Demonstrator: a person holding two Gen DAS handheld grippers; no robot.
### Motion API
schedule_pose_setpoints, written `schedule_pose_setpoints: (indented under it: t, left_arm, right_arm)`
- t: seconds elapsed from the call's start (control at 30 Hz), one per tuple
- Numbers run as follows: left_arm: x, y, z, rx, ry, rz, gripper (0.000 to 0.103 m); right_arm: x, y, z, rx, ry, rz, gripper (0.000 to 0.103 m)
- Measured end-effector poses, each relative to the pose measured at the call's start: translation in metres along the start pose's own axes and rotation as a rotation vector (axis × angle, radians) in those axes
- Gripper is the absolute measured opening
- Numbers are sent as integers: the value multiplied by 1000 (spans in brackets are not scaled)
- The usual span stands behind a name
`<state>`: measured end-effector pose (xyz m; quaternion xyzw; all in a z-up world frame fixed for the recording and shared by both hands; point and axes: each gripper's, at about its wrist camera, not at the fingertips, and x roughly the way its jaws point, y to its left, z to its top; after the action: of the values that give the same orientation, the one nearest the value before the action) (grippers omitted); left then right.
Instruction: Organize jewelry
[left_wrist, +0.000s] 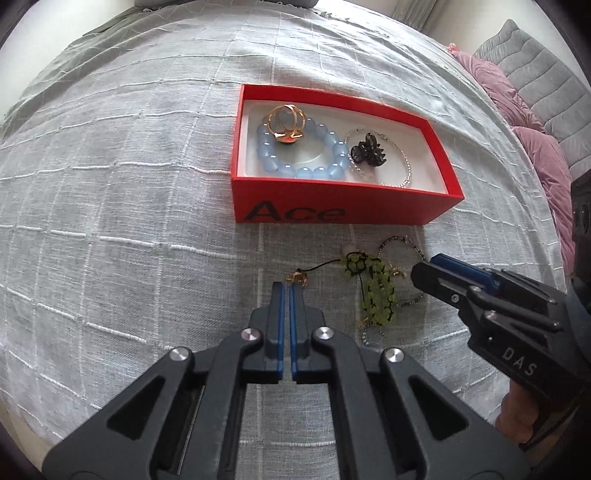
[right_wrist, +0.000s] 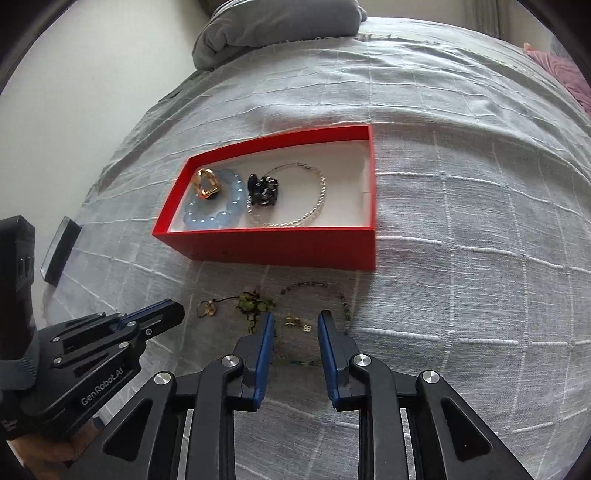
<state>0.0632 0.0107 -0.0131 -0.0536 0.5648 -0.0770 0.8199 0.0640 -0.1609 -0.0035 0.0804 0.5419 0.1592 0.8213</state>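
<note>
- Jewelry lay in two groups on a bed (left_wrist: 129, 184): some in a red box (left_wrist: 343, 206), the rest loose on the grey checked cover just in front of it
- Inside the box, at its left end, a gold ring (left_wrist: 286, 122) rested on top of a blue bead bracelet (left_wrist: 303, 153)
- Beside those, a black hair claw (left_wrist: 365, 149) sat within the loop of a silver chain (left_wrist: 404, 166); the right end of the box showed only white lining
- Loose on the cover were a green bead charm (left_wrist: 376, 288) on a black cord, a small gold piece (left_wrist: 297, 277) at the cord's far end, and a thin dark-beaded chain (left_wrist: 400, 242) looping around the charm
- Left gripper (left_wrist: 287, 290) had its blue pads almost together, a thin slit between them, tips right at the small gold piece; whether it pinched the piece could not be told
- Right gripper (right_wrist: 295, 321) stood open with a clear gap, holding nothing, low over the cover with small gold earrings (right_wrist: 297, 323) lying between its fingers
- In the right wrist view the green charm (right_wrist: 255, 306) lay just left of the left finger, and the left gripper (right_wrist: 173, 312) pointed toward the gold piece (right_wrist: 207, 308)
- Pink pillows (left_wrist: 532, 122) lay at the bed's right side, a grey folded blanket (right_wrist: 277, 29) at its far edge
</note>
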Motion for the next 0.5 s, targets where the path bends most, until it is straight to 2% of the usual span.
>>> schedule_pose_setpoints:
  t: [0.2,0.23,0.3,0.33,0.43,0.5]
  left_arm:
    - [7,13,2,-41,44,-43,3]
    - [7,14,2,-49,46,-44,5]
    - [3,15,1,-53,36,-34,5]
    - [2,15,1,-52,32,-28,6]
    - [2,14,0,-50,39,-32,7]
    - [4,13,0,-47,41,-34,7]
  right_arm:
    - [16,18,1,-63,7,-12,24]
    - [20,21,2,-70,8,-17,22]
    - [27,26,2,-90,16,-32,10]
    - [30,28,2,-103,24,-39,8]
    - [34,32,2,-119,42,-80,6]
    - [28,32,4,-105,31,-70,6]
